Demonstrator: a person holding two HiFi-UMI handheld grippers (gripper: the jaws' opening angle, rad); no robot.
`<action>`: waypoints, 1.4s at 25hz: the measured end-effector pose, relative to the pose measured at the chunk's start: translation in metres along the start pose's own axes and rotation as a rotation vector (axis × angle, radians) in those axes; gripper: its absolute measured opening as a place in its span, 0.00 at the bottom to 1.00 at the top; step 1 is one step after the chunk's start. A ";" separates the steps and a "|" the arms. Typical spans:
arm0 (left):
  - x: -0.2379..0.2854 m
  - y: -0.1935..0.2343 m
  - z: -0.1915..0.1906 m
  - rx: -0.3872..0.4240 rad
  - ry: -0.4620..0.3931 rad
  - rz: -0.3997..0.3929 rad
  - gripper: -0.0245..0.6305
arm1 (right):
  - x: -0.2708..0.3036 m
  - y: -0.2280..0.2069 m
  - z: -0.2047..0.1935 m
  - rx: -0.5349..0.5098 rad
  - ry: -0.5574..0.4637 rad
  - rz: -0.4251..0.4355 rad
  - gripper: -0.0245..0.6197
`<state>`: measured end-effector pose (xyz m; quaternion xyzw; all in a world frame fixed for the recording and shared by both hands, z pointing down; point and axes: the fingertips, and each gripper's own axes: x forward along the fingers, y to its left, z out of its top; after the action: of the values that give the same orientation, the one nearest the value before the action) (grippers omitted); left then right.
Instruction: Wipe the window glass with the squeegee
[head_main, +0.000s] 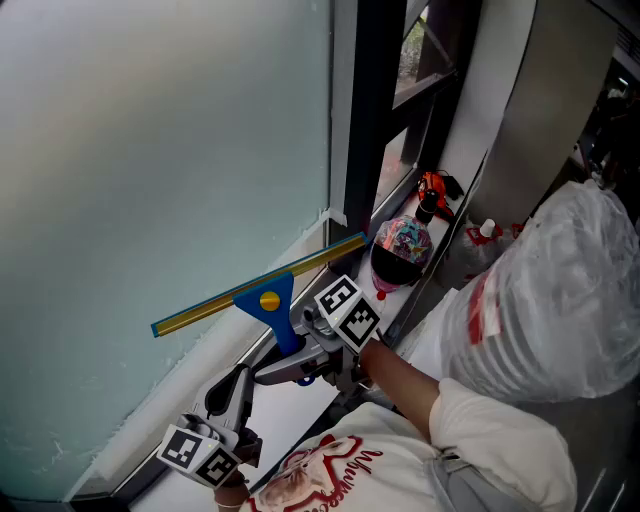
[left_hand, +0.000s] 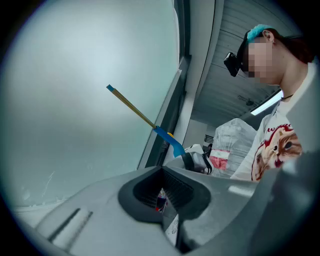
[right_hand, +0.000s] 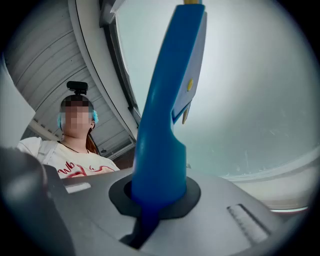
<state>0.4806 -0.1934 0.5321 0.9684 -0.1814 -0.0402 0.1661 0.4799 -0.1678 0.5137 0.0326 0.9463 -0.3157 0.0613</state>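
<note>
One squeegee (head_main: 264, 298) in right hand-held gripper (head_main: 292, 338)

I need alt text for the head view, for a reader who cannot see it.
The right gripper holds a blue squeegee by its handle, the blade on frosted window glass. The left gripper hangs below, holding nothing.

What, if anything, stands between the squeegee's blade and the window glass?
Nothing visible does. The right gripper is shut on the squeegee by its blue handle, and the blade seems to lie against the window glass, low on the pane. The left gripper hangs shut and empty below it, off the glass.
</note>
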 end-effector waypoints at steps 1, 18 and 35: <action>0.000 -0.003 -0.002 -0.002 0.003 0.002 0.04 | -0.001 0.002 -0.003 0.003 -0.002 0.003 0.08; 0.022 -0.023 0.008 0.053 0.024 -0.061 0.04 | -0.019 0.015 0.025 0.035 -0.016 0.139 0.08; 0.100 -0.048 0.218 0.513 -0.046 -0.197 0.04 | -0.052 0.115 0.309 -0.531 0.225 0.270 0.08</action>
<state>0.5602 -0.2549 0.3093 0.9907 -0.0943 -0.0308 -0.0933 0.5724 -0.2630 0.2078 0.1756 0.9836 -0.0412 0.0038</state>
